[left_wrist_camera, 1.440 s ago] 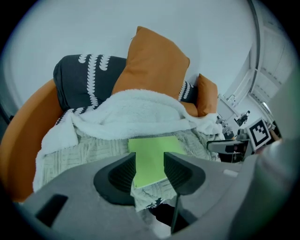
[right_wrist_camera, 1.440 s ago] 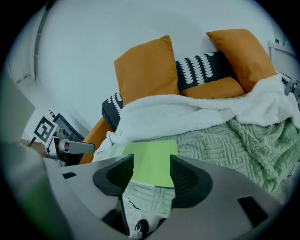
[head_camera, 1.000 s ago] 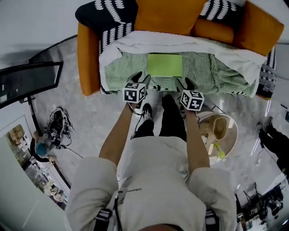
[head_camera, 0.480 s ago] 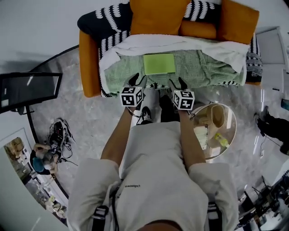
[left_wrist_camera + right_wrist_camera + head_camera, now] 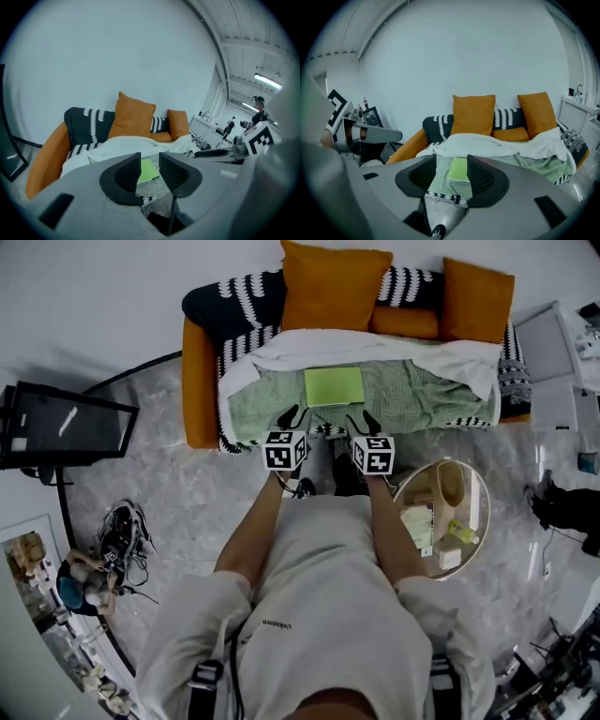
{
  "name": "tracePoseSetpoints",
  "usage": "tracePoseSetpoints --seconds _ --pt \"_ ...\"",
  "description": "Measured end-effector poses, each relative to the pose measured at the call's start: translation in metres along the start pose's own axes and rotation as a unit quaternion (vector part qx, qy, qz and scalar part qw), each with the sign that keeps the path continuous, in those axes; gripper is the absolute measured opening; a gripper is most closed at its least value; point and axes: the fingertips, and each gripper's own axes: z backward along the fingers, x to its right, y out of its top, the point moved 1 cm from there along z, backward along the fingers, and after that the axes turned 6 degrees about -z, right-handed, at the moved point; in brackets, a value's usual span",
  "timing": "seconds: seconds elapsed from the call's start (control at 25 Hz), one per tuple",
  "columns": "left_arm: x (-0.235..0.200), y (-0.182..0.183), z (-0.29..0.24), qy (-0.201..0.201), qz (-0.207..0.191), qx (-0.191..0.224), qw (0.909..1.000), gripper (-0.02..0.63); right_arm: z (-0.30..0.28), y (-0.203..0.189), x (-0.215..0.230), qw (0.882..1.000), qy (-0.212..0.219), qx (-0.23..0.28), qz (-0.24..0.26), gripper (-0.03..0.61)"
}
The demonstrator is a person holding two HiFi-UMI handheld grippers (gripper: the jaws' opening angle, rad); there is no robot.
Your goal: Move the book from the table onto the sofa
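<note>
Book (image 5: 335, 386), pale green, lies flat on green blanket (image 5: 422, 399) over sofa (image 5: 199, 399) seat, below orange cushion (image 5: 333, 292). Left gripper (image 5: 292, 415) and right gripper (image 5: 362, 419) side by side near sofa front edge, clear of book. Left jaws at narrow gap, just been closing, nothing between. Right jaws wider apart, also just been closing, empty. Round table (image 5: 478, 504) at person's right, near sofa.
</note>
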Motion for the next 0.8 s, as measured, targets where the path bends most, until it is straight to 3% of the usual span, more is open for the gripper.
tracePoseSetpoints --seconds 0.24,0.36,0.8 --pt "0.003 -0.003 0.026 0.014 -0.07 0.001 0.9974 0.098 0.025 -0.006 -0.019 1.0 0.001 0.012 0.02 0.163" --pt "0.003 -0.011 0.032 0.012 -0.063 -0.006 0.9979 0.097 0.033 -0.01 -0.017 0.999 -0.012 0.01 0.043 0.163" --pt "0.016 -0.023 0.048 -0.002 -0.053 -0.002 0.9986 0.054 0.057 -0.019 -0.022 0.997 -0.04 0.033 0.048 0.12"
